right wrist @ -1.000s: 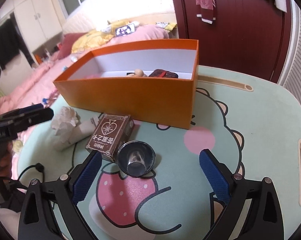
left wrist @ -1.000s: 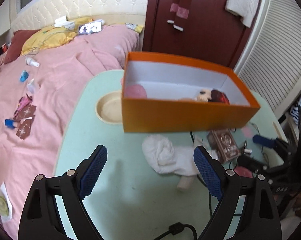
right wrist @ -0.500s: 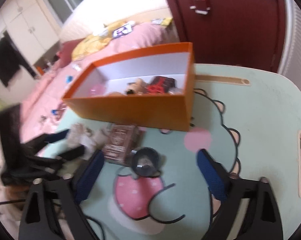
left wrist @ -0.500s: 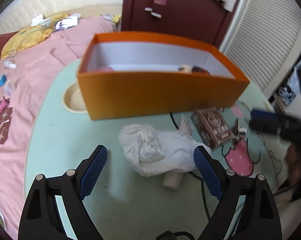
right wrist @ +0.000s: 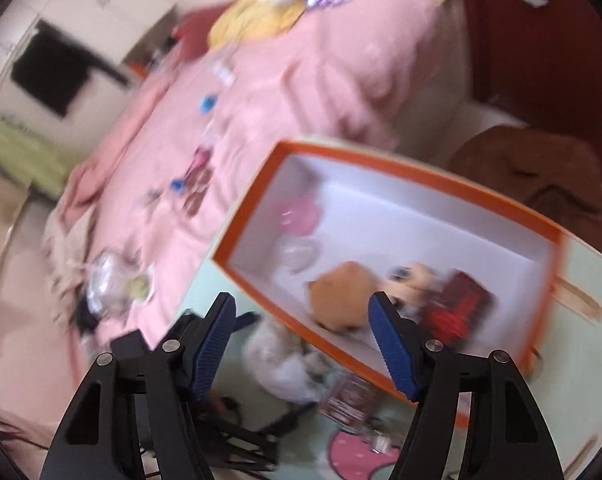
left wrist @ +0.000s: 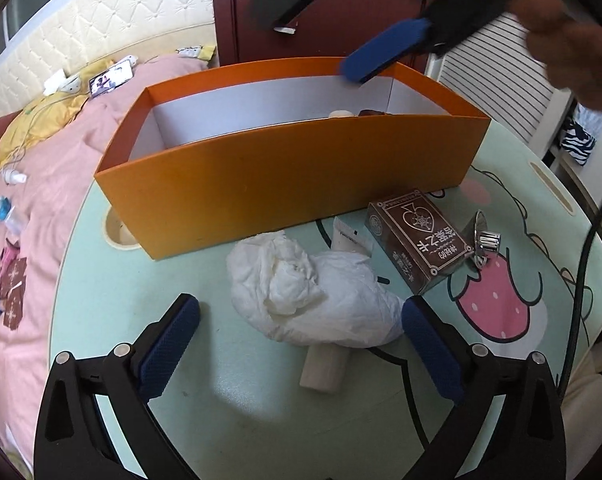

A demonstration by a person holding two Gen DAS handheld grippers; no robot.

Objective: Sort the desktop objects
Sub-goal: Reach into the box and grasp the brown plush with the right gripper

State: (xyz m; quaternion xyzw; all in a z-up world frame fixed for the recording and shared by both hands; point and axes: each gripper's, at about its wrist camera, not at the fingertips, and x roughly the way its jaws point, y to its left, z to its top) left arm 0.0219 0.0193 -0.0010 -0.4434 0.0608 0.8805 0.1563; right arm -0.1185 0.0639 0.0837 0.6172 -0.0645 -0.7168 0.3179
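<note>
Standing along the far side of the table: an orange box, holding a doll, a tan lump and a pink blob. Lying crumpled before it, between spread fingers: a white cloth, covering a tube. Resting just right of the cloth: a card pack, touching a metal cup. Left gripper gaping wide, gripping nothing. Right gripper hovering over the box, likewise wide and empty.
</note>
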